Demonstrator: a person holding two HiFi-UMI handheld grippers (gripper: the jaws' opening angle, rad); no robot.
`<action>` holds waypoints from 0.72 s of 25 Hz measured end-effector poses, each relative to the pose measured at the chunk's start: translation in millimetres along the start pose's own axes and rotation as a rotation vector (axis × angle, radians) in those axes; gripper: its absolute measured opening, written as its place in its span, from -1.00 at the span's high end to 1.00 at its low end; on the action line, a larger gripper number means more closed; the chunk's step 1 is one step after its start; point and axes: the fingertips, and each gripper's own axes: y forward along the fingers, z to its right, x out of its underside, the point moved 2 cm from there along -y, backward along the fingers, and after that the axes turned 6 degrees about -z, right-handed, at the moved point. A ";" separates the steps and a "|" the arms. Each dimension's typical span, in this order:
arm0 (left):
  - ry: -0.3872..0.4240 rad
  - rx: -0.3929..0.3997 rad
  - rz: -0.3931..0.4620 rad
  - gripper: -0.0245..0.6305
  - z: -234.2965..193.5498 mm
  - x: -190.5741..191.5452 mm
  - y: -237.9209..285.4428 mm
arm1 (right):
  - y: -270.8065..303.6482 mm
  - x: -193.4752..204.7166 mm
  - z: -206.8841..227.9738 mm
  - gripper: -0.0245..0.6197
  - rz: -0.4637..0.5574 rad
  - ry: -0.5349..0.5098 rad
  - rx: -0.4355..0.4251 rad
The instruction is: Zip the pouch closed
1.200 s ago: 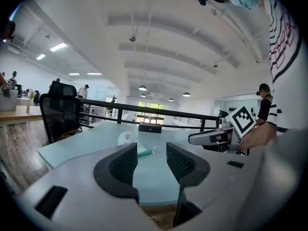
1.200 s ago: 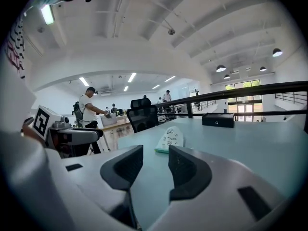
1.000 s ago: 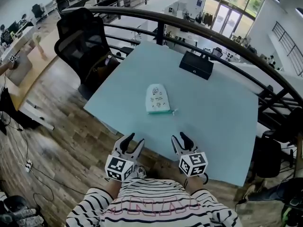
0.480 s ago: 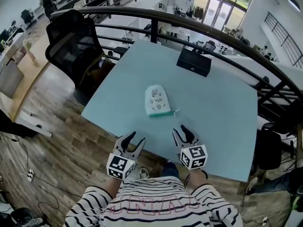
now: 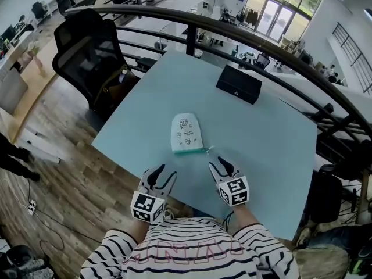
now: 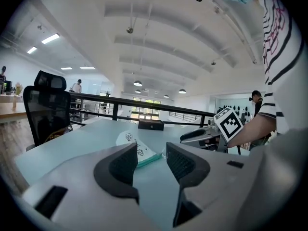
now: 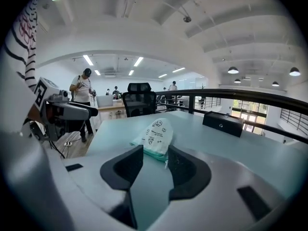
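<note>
- The table (image 5: 267,138) is bearing the pouch (image 5: 186,133), lying lengthwise away from the person, rounded end far.
- The left gripper (image 5: 161,175) and right gripper (image 5: 223,164) are hovering, jaws apart, empty.

1. The table (image 5: 267,138) shows bare top on the left, right and near sides of the pouch (image 5: 187,133), giving open approach there.
2. The right gripper (image 5: 221,163) sits near the pouch's near right corner, jaws apart with only tabletop between them.
3. The left gripper (image 5: 163,173) hangs at the table's near edge, jaws apart, with bare top between it and the pouch.
4. A black box (image 5: 239,84) stands toward the far edge, well apart from the pouch.
5. An office chair (image 5: 87,45) stands off the table's left side, and a railing (image 5: 190,38) runs just beyond the far edge.
</note>
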 end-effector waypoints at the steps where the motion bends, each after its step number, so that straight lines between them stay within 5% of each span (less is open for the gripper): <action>1: -0.005 -0.004 -0.001 0.41 -0.4 -0.4 5.9 | 4.9 2.0 6.1 0.39 -0.014 -0.014 -0.008; 11: -0.028 -0.003 -0.049 0.41 8.8 3.2 44.8 | 46.9 12.5 48.3 0.39 -0.137 -0.213 -0.043; 18: -0.053 -0.022 -0.088 0.41 7.5 12.3 56.5 | 73.7 21.3 58.5 0.39 -0.247 -0.491 -0.087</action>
